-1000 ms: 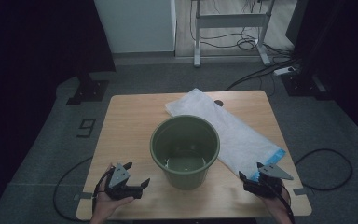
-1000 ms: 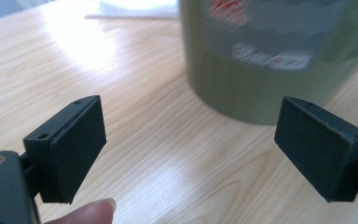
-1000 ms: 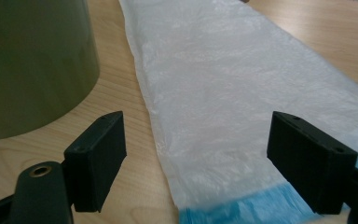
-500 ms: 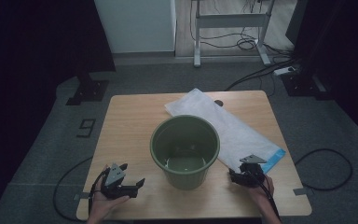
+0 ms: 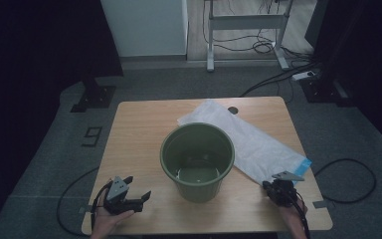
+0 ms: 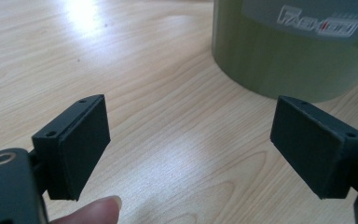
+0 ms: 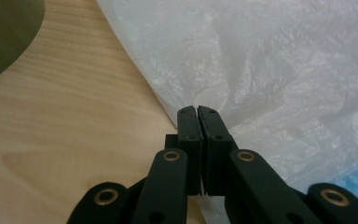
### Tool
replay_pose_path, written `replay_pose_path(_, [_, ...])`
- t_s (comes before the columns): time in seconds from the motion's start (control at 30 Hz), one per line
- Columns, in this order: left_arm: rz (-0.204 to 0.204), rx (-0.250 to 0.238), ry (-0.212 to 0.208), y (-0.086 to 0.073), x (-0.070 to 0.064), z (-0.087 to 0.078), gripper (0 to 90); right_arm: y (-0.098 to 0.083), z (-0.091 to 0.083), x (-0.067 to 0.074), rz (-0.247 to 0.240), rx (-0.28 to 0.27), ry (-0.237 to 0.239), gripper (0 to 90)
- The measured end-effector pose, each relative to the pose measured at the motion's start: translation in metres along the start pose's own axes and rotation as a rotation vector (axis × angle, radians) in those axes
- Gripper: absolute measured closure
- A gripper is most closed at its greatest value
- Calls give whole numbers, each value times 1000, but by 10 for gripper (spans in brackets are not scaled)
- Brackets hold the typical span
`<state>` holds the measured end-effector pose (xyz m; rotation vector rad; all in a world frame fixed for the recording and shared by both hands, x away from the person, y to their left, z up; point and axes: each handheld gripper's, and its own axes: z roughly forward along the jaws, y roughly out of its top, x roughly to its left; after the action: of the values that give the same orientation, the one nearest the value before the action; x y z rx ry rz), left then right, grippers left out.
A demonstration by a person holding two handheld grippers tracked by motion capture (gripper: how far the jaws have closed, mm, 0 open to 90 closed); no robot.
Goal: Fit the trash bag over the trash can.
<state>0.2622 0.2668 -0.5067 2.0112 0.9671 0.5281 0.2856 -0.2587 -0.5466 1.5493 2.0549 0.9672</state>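
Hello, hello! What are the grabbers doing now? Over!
Right gripper just closed on bag edge. Left gripper open, empty, beside bucket. Nothing in the way.

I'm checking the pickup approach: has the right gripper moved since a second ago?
Yes. In the high view the right gripper has shifted left along the table's near edge, toward the green bucket, onto the plastic bag; its jaws have just closed on the bag's edge.

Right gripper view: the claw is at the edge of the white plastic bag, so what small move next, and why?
Probably lift the right claw slightly. Its jaws have just closed and look pinched on the edge of the thin white plastic bag, which lies flat on the wooden table beside the round green plastic bucket; a small lift would confirm the grip.
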Motion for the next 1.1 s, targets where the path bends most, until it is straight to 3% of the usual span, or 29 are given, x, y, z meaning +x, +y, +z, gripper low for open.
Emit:
replay_pose_path(0.1, [13,3,-1,2,-1,1,118,-8,-9,-6,17,2,7,878])
replay_pose_path(0.23, [5,-21,-10,7,1,2,124,-26,-32,-20,33,10,-50,883])
replay_pose_path(0.43, [5,-20,-14,11,2,5,128,-42,-50,-24,43,9,-68,879])
replay_pose_path(0.53, [6,-34,-18,13,0,5,137,-41,-55,-21,36,-9,-93,659])
replay_pose_path(0.57, [6,-34,-18,13,0,5,137,-41,-55,-21,36,-9,-93,659])
replay_pose_path(0.6, [10,-32,-18,13,0,6,137,-38,-55,-17,24,-22,-112,595])
replay_pose_path(0.63, [13,-28,-20,12,-1,6,137,-31,-53,-6,-8,-51,-127,478])
replay_pose_path(0.67, [14,-25,-22,12,-2,6,138,-26,-51,0,-22,-61,-131,433])
replay_pose_path(0.77, [17,-25,-20,13,-3,7,140,-9,-35,18,-65,-92,-67,340])
replay_pose_path(0.87, [27,-27,-22,15,-6,8,140,2,-22,27,-96,-107,-31,301])
replay_pose_path(0.93, [40,-19,-21,16,-9,9,140,12,-1,35,-133,-100,0,254])
replay_pose_path(1.1, [35,-13,-18,13,-9,7,140,27,25,41,-145,-94,29,223])
